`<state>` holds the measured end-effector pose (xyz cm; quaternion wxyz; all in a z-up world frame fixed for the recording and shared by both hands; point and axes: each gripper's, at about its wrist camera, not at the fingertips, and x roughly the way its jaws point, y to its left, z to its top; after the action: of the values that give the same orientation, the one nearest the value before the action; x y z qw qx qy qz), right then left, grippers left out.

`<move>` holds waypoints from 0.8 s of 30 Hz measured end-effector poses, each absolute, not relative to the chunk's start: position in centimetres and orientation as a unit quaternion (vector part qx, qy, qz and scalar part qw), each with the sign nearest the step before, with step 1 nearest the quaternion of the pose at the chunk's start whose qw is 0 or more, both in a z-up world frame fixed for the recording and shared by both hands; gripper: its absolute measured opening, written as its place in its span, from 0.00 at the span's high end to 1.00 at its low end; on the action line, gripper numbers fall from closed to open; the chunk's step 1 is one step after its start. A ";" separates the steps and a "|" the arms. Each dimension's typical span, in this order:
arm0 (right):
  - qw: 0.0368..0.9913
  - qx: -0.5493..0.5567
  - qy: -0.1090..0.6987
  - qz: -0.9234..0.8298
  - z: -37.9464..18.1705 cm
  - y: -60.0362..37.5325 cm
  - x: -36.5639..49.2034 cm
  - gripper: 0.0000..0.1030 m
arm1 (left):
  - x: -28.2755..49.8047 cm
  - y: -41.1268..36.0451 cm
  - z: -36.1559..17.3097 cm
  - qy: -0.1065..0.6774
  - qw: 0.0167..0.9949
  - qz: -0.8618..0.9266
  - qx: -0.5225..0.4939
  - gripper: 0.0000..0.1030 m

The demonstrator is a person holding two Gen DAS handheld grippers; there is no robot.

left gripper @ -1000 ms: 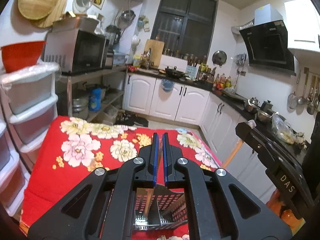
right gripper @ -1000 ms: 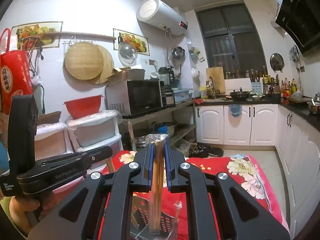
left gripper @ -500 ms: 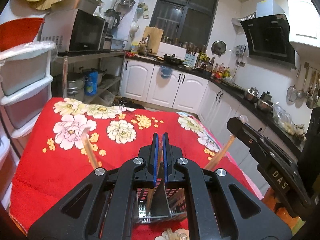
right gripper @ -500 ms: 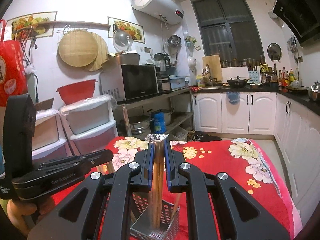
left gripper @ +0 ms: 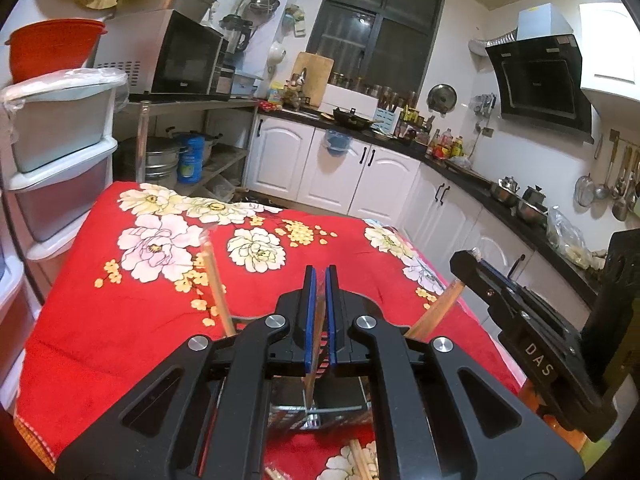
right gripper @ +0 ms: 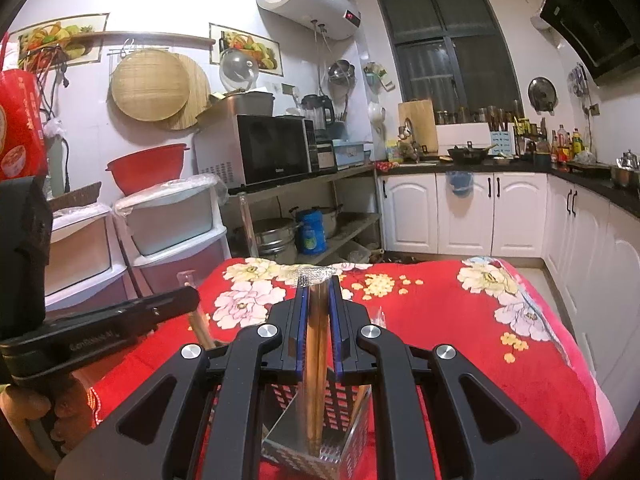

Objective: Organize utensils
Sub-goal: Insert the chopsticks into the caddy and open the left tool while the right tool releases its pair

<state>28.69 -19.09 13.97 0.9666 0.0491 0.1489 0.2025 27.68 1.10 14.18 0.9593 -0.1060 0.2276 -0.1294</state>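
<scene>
Your right gripper [right gripper: 318,320] is clamped on a wrapped bundle of chopsticks [right gripper: 314,364], held upright with its lower end already inside the metal utensil holder [right gripper: 340,446] that stands on the red floral tablecloth [right gripper: 460,320]. Your left gripper [left gripper: 319,320] has its blue pads nearly together with a thin wooden stick [left gripper: 316,344] running between them; firm grip or light pinch cannot be told from this view. The step in hand appears to be seating the bundle in the holder. Keep the bundle vertical, lower it until the ends meet the base, and part the pads only then — an early release would likely let it tip against the holder wall. Steady the holder if it shifts on the soft cloth. 2 other sticks [left gripper: 216,292] lean out of the holder to either side in the left wrist view; avoid knocking them. Limits of inspection: both gripper bodies cover most of the holder, its compartments cannot be counted, and whether the bundle's foot touches bottom is hidden. A few loose chopsticks [left gripper: 362,460] at the lower edge of the left wrist view are cut off.
</scene>
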 end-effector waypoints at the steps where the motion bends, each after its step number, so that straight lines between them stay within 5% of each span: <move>1: 0.967 0.050 0.150 0.202 13.9 -19.1 28.5 0.90 | 27.6 1.2 14.1 0.228 0.959 -0.129 -0.107 0.99; 10: 0.967 0.063 0.162 0.184 13.4 -20.6 27.2 0.87 | 26.4 2.0 13.8 0.231 0.959 -0.118 -0.114 0.97; 24: 0.966 0.061 0.174 0.179 13.5 -22.0 25.3 0.68 | 24.1 3.5 13.0 0.239 0.958 -0.099 -0.127 0.72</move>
<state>25.33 -21.99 13.52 0.9664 0.0607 0.1744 0.1787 24.12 3.45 13.01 0.9577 -0.1269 0.2385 -0.0991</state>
